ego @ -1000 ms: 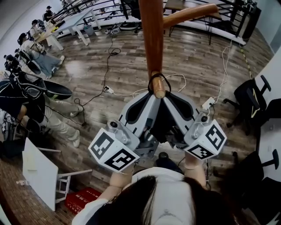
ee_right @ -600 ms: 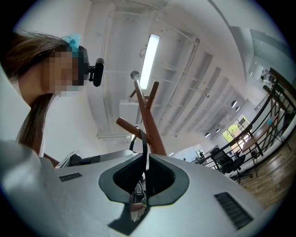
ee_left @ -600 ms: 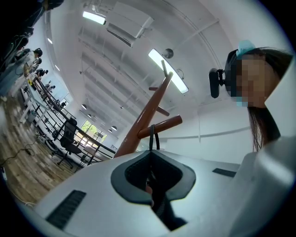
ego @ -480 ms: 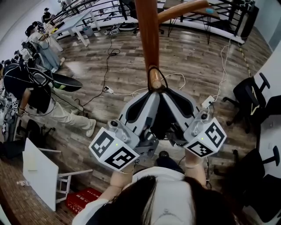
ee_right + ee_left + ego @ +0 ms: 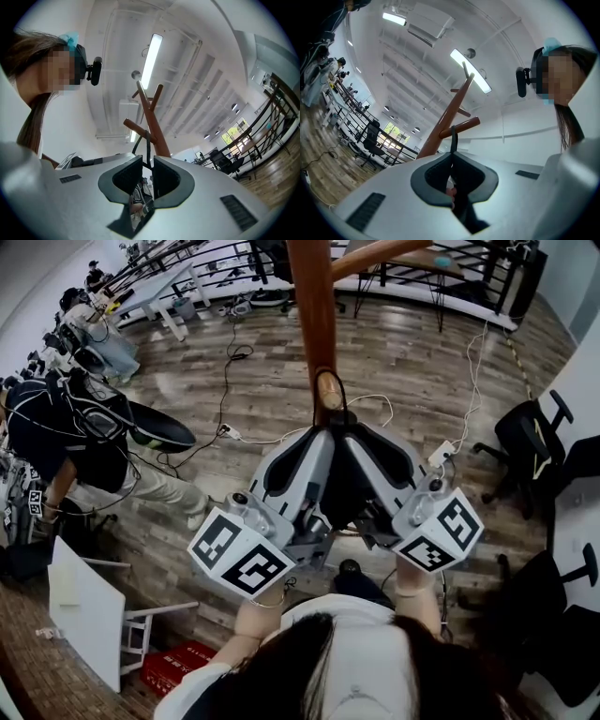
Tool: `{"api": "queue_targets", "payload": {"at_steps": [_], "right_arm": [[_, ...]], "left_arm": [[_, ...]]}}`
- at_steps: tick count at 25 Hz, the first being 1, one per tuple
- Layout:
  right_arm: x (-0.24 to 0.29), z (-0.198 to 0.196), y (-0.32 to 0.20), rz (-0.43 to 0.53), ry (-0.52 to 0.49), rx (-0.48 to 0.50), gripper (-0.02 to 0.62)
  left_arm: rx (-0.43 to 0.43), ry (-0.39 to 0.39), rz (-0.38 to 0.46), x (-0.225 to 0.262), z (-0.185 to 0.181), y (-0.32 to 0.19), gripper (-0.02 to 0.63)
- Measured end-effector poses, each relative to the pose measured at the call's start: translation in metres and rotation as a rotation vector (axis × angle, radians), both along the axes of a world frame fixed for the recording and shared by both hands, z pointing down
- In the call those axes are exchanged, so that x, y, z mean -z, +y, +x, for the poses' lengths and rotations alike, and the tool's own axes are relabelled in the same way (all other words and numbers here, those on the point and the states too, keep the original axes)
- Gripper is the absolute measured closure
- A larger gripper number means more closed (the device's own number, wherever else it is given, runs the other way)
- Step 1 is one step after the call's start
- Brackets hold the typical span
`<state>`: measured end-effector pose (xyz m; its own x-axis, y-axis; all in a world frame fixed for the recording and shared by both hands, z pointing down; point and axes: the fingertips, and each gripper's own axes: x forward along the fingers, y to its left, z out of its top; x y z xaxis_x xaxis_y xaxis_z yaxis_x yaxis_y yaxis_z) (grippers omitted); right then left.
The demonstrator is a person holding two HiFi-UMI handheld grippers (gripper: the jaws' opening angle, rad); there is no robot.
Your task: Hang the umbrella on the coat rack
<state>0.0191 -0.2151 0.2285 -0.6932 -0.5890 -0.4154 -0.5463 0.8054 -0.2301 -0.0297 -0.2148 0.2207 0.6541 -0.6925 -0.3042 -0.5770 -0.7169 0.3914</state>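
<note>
On the peg: the umbrella's black strap loop hangs from a lower wooden arm of the coat rack, near that arm's tip, and is drawn taut downward.
Left gripper: jaws closed on the strap, nipping it just under the peg.
Right gripper: jaws all but together, pinching the same strap from the other side; in the head view the two grippers meet nose to nose.
Umbrella: a dark folded bulk below the jaws, between the two grippers and largely hidden by them.
Handling, as judged: compact and probably light. The strap is thin, soft and limp, and could slip off a smooth peg tip.
Hold point: the strap itself, close under the peg.
Relation: the strap runs straight up from the jaws to the peg, with the body hanging beneath.
</note>
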Motion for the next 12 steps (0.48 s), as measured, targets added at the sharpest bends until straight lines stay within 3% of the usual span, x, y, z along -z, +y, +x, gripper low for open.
{"api": "queue_targets", "payload": {"at_steps": [12], "right_arm": [[0.0,0.002,0.017,0.001,0.007,-0.025,0.522]], "left_arm": [[0.008,0.001,-0.023,-0.005,-0.002,0.005,0.597]]}}
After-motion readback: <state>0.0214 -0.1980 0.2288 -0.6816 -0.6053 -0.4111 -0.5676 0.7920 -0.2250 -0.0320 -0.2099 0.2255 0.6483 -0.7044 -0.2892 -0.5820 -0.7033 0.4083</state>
